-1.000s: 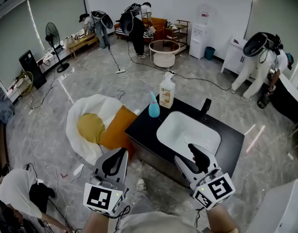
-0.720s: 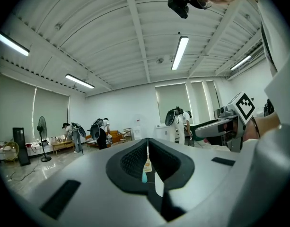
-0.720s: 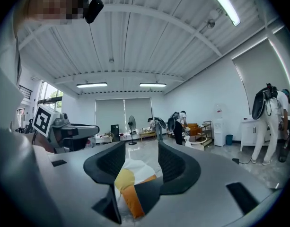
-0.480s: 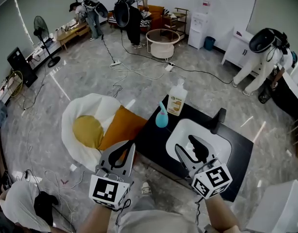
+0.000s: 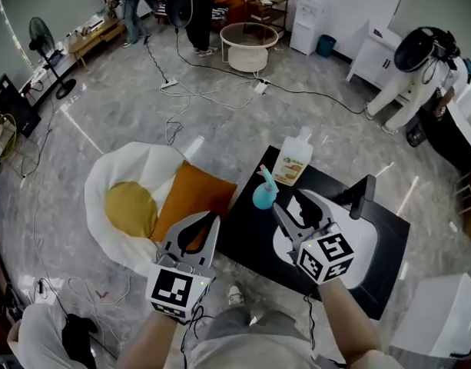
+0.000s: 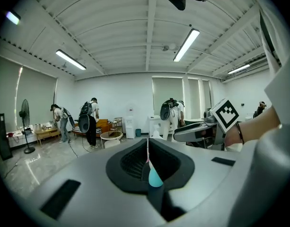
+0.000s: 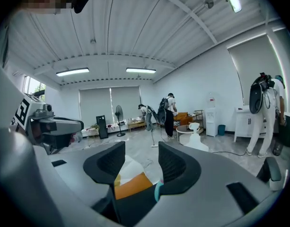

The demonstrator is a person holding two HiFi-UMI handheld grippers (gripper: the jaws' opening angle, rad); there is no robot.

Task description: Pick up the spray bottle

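The teal spray bottle (image 5: 263, 194) stands upright on the black counter (image 5: 250, 233), near its left edge, beside a white sink (image 5: 363, 246). My right gripper (image 5: 290, 204) hovers over the sink just right of the bottle, open and empty. In the right gripper view the bottle (image 7: 157, 192) peeks out low by the right pad, outside the gripper's (image 7: 141, 162) gap. My left gripper (image 5: 207, 221) is off the counter's left edge, over an orange cushion, shut with nothing in it. Through its (image 6: 147, 143) narrow slit the bottle (image 6: 154, 176) shows further ahead.
A white soap bottle (image 5: 293, 160) stands behind the spray bottle. A black faucet (image 5: 363, 194) rises at the sink's far side. A white beanbag (image 5: 112, 183) with yellow and orange cushions (image 5: 193, 198) lies left of the counter. People and floor cables fill the room's far end.
Both grippers have moved forward toward the counter. The right one now reaches over the sink beside the spray bottle; the left has come level with the counter's left edge.
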